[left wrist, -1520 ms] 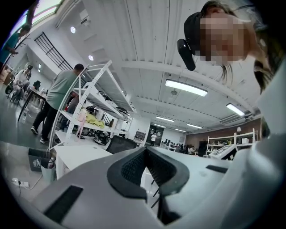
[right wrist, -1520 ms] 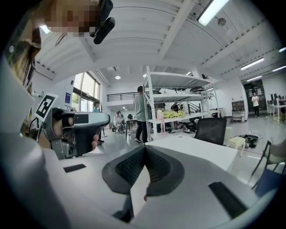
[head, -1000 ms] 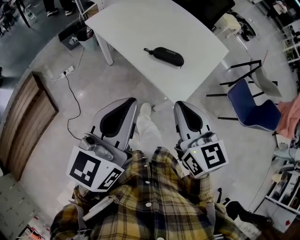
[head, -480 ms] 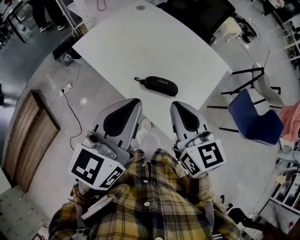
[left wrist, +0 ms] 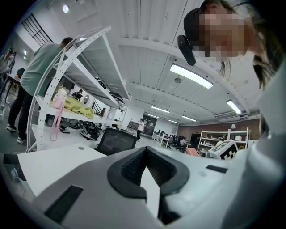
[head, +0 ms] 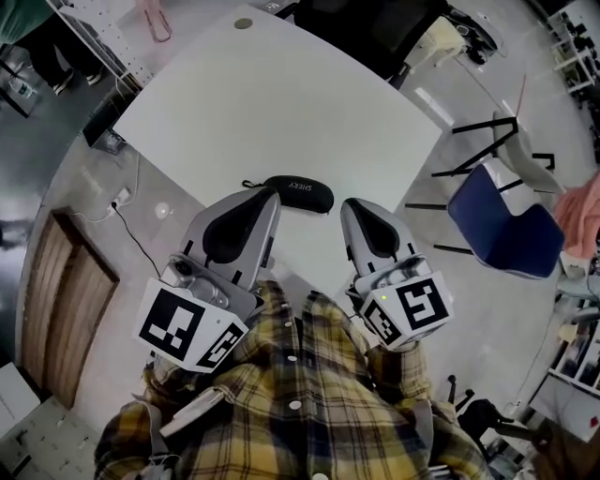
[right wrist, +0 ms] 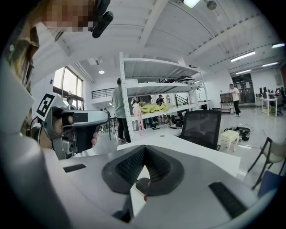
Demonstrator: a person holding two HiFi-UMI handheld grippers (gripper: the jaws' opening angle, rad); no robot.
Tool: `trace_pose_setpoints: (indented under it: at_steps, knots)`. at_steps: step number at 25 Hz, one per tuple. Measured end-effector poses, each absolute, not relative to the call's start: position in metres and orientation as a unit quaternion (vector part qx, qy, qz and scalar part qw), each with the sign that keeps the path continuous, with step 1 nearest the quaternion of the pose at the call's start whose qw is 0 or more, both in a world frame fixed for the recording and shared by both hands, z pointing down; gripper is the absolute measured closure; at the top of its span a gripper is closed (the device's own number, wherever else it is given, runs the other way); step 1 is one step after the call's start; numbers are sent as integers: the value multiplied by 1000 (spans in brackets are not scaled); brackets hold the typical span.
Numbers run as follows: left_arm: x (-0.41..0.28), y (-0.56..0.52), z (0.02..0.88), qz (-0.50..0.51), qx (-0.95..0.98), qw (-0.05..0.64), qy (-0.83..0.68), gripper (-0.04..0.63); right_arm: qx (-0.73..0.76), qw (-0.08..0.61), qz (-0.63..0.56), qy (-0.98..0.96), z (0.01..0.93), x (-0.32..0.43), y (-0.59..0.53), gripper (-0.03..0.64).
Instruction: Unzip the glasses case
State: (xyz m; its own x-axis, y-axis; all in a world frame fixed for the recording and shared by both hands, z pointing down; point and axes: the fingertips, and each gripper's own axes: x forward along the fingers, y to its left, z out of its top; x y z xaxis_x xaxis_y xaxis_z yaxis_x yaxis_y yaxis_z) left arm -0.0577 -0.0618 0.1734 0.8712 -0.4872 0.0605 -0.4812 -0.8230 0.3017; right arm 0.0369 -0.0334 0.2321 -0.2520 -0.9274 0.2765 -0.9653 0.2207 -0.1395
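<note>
The black zipped glasses case (head: 298, 193) lies near the front edge of the white table (head: 281, 103), its pull cord at its left end. My left gripper (head: 266, 195) reaches over the table edge, and its tip overlaps the case's left end in the head view. My right gripper (head: 353, 208) is just right of the case, apart from it. In both gripper views the jaws meet at their tips with nothing between them: left gripper (left wrist: 145, 150), right gripper (right wrist: 144, 148). A dark rounded shape (right wrist: 142, 184) under the right jaws may be the case's end.
A blue chair (head: 506, 220) stands right of the table and a black office chair (head: 375, 23) at its far side. A white shelf rack (right wrist: 147, 89) stands behind with a person (left wrist: 40, 76) at it. A wooden panel (head: 66, 300) and a cable lie on the floor at left.
The table and case have come much closer in the head view. Both grippers, earlier over the floor short of the table, now reach its front edge beside the case. Jaws unchanged.
</note>
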Motion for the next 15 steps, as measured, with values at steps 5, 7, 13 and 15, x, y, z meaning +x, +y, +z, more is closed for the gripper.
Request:
trace_pose_setpoints:
  at_steps: [5,7,13,15]
  knots:
    - [-41,-79,184,13,962,162,-221,588,628,73,155,-759,238,49,-43,618]
    - [-33,-84,189,25,966,163,-202,588,639,76,160,-748,242,53,-46,618]
    - [-14,-92,208,59,972,161,-158,588,667,71,183,-719,256,66,-46,618]
    - [-8,-92,221,83,973,161,-141,588,672,71,190,-712,262,69,-45,618]
